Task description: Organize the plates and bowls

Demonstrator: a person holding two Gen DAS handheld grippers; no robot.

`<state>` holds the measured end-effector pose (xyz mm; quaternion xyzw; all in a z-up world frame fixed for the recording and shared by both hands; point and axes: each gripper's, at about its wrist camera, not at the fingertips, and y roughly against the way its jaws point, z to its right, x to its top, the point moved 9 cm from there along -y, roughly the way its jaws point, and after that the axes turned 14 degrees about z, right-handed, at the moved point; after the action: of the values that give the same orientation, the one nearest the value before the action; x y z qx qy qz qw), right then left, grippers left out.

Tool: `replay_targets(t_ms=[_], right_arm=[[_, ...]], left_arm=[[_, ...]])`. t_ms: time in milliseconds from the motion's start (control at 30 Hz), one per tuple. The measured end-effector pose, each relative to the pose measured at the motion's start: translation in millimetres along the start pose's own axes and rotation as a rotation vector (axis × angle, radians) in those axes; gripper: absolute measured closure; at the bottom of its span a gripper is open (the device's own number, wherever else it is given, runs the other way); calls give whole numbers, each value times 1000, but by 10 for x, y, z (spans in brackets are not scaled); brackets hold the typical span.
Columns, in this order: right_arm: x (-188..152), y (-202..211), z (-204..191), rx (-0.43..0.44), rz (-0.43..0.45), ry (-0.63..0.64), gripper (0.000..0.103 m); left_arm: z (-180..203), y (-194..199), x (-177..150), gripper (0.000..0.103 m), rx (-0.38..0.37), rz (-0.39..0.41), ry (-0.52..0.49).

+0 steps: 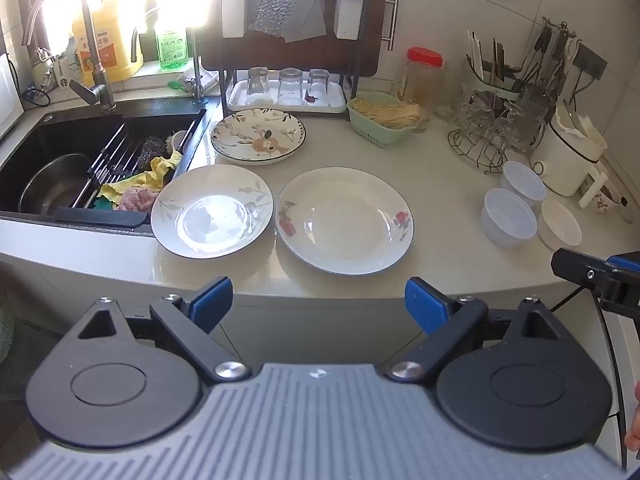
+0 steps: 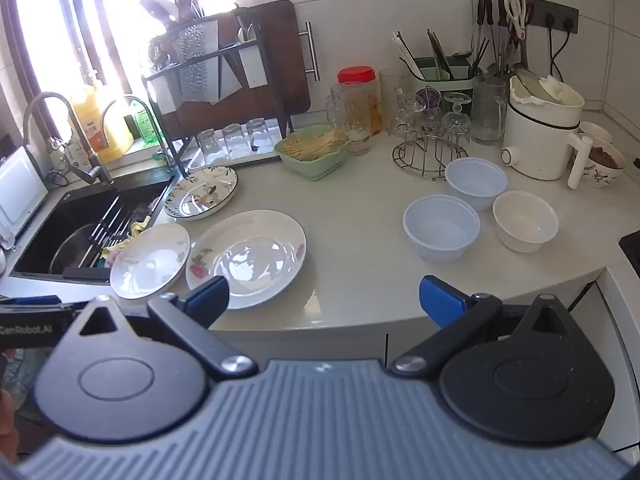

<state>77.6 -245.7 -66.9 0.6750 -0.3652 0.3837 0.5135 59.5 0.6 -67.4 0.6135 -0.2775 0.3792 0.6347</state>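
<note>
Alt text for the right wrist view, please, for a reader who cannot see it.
The open, empty right gripper hovers at the edge of a pale counter, three plates lying apart on the left by a dark sink and three bowls on the right. Glasses, a green basket and a white kettle stand behind.

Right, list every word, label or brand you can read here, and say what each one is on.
"GenRobot.AI": on the black body of the left gripper, at the left edge of the right wrist view.
Yellow bottle label by the window: print too blurred to read.
Green bottle label: print too blurred to read.
Nothing else legible.
</note>
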Motion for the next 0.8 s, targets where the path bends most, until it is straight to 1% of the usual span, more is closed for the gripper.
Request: replay_targets(t_ms=[167,233,400,800], right_arm=[[-35,22,38,-7,-4,4,0],[13,51,42,-10,-5,2,0],[11,54,53,-20,-4,10,0],[37,82,64,-14,10,23,0]], left_arm=[[-6,17,23,8,-7,5,4],[-3,19,42,8,-10,7,3],[42,72,59,8,-10,13,-18],[47,104,78,8,-8,20,-19]])
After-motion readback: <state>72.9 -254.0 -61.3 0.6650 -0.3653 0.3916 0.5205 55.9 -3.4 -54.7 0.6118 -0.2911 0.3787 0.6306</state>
